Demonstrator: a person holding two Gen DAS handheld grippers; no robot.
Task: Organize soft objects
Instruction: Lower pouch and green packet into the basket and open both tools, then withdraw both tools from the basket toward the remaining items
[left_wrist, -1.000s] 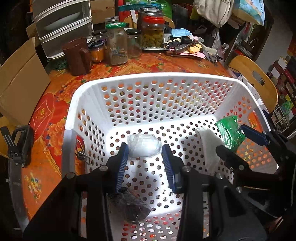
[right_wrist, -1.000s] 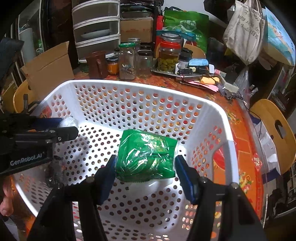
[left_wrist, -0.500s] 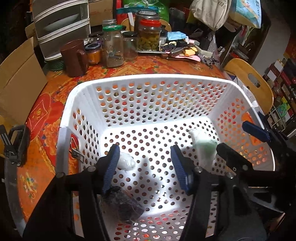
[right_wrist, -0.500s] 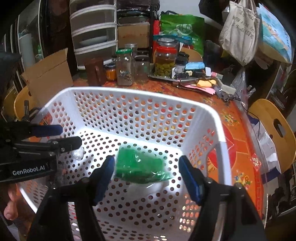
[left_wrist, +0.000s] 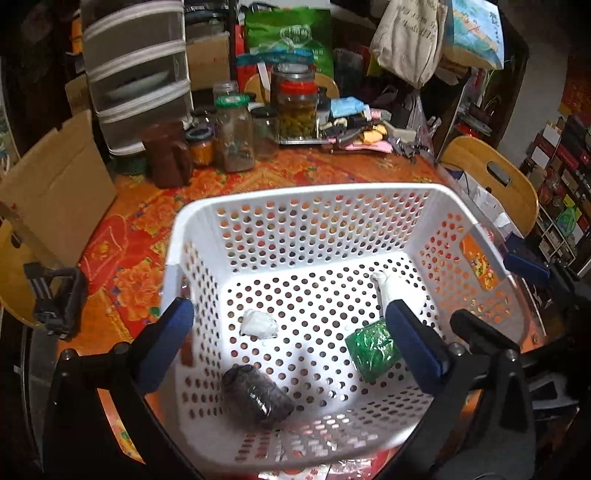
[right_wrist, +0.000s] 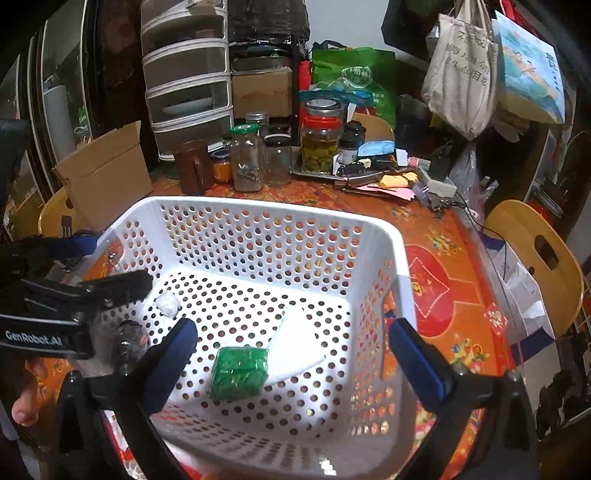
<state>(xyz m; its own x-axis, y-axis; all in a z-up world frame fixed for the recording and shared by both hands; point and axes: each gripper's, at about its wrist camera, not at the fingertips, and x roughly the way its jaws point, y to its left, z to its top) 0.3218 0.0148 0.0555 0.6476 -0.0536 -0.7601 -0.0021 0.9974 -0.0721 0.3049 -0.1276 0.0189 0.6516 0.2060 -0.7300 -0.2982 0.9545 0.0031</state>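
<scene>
Both hand-held grippers were hovering over the white basket (left_wrist: 295, 192) with their jaws opening, spread wide, and nothing between them. The left hand-held gripper (left_wrist: 291, 343) sat above the clear wrapped bundle (left_wrist: 258, 324) and the dark wrapped bundle (left_wrist: 256, 397), while the right hand-held gripper (right_wrist: 295, 354) was above the green packet (right_wrist: 239, 372), which lay on the basket floor touching a white packet (right_wrist: 295, 341). So all four soft things were down inside the basket.

What could go wrong from here: the two grippers were close together over one basket, so a careless swing sideways could knock them into each other or catch the rim and shove the whole basket across the surface (right_wrist: 436, 236). The basket looked light, I think, so it wouldn't take much.

Room-wise, the basket walls were tall all round, so straight up seemed the only clean way out. Behind it stood a row of glass jars (right_wrist: 247, 158) and a brown mug (right_wrist: 194, 170) fairly near the far rim, and a cardboard box (left_wrist: 55, 192) hemmed in the left side. The right had some bare surface before the chair (right_wrist: 532, 254).
</scene>
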